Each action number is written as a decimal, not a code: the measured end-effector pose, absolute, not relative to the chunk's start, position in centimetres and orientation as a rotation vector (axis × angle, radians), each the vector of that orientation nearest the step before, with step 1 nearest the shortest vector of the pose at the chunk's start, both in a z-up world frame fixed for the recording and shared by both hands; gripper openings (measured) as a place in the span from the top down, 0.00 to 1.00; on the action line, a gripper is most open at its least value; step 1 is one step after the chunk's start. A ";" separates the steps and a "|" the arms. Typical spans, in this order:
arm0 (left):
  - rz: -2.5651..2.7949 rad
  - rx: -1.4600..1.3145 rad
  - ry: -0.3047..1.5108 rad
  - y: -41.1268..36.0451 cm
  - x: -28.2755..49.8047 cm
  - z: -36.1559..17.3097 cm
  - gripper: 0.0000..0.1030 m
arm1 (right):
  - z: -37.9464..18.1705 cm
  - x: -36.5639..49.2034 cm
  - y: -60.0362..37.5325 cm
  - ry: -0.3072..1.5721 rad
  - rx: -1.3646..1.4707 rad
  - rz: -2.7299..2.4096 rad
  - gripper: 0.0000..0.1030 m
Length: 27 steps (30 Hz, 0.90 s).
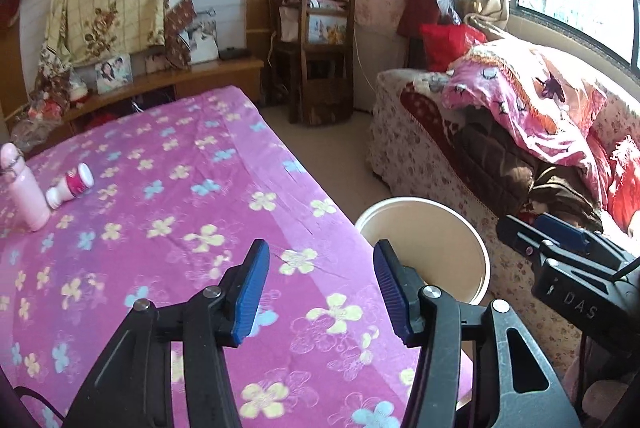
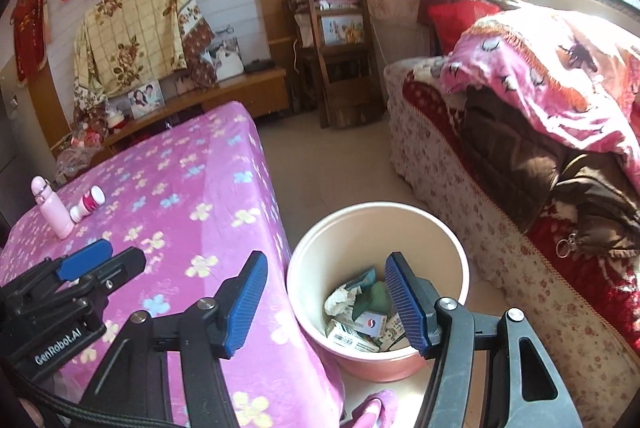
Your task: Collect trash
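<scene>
A cream bin (image 2: 304, 268) stands on the floor beside the table's right edge; it holds crumpled paper (image 2: 340, 298), small boxes (image 2: 352, 338) and green scraps. It also shows in the left wrist view (image 1: 424, 240). My right gripper (image 2: 326, 298) is open and empty above the bin's near side. My left gripper (image 1: 320, 292) is open and empty over the pink flowered tablecloth (image 1: 180, 211) near its right edge. It also appears at the left of the right wrist view (image 2: 84, 260).
A pink flask (image 1: 22, 187) stands at the table's far left, with a small white and pink bottle (image 1: 70, 185) lying beside it. A sofa with blankets (image 1: 520, 115) lies to the right. A wooden chair (image 1: 324, 55) and low shelf (image 1: 180, 79) stand at the back.
</scene>
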<state>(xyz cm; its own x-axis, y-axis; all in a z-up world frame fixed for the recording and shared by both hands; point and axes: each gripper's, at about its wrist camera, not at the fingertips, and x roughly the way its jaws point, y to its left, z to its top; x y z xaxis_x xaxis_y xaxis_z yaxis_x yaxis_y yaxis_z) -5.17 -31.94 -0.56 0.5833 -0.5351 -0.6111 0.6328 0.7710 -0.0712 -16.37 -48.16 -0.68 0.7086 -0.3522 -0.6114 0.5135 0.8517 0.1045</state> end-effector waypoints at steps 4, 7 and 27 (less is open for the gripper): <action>-0.684 0.148 0.628 -30.8 -6.0 0.3 0.47 | 0.6 -17.2 -46.7 0.584 0.234 -0.506 0.34; -0.674 0.138 0.601 -30.0 -6.7 0.9 0.47 | 1.3 -17.5 -45.8 0.564 0.209 -0.509 0.34; -0.641 0.102 0.498 -27.4 -8.3 3.1 0.35 | 4.0 -19.4 -43.5 0.488 0.201 -0.505 0.27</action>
